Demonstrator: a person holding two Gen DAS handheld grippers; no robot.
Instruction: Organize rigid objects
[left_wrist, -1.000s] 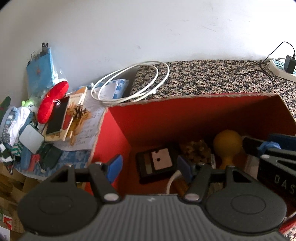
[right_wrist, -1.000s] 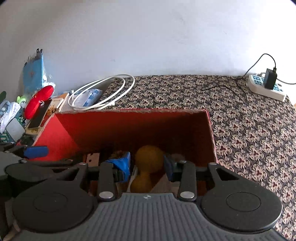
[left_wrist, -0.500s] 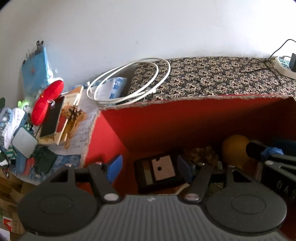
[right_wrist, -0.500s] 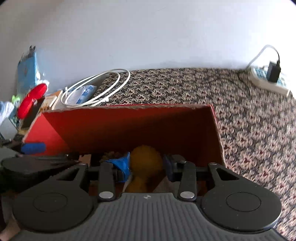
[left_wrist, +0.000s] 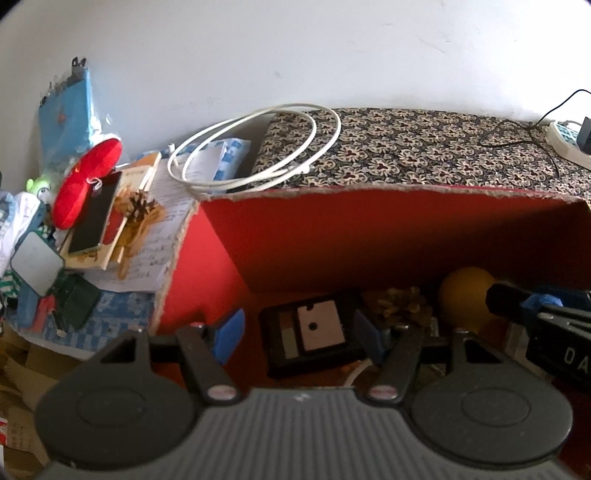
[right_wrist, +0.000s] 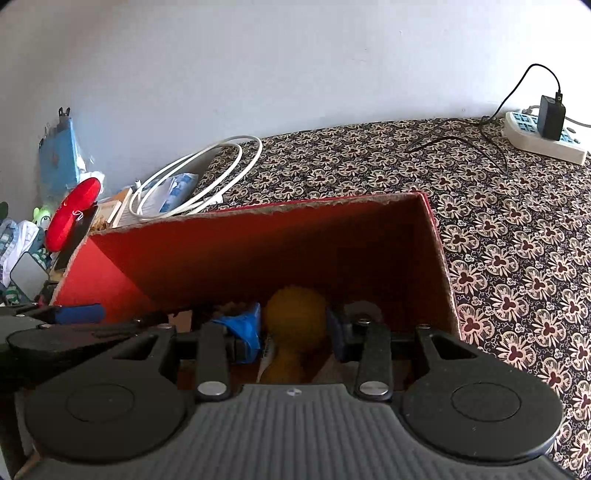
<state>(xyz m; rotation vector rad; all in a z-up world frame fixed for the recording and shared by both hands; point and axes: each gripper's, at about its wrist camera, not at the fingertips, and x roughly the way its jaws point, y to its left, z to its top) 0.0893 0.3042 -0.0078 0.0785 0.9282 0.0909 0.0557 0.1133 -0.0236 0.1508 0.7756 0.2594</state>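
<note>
Inside the red cardboard box (right_wrist: 258, 251), a yellow rubber bulb (right_wrist: 295, 314) sits on the floor between the spread fingers of the right tongs (right_wrist: 293, 328), touched by neither pad as far as shows. The left tongs (left_wrist: 299, 332) are spread too, with a black square case (left_wrist: 314, 332) lying between and just beyond their tips, a pine cone (left_wrist: 400, 302) just past the right-hand tip. Beyond the box, a coiled white cable (left_wrist: 258, 147) rests at the edge of the patterned tabletop (right_wrist: 480, 221).
</note>
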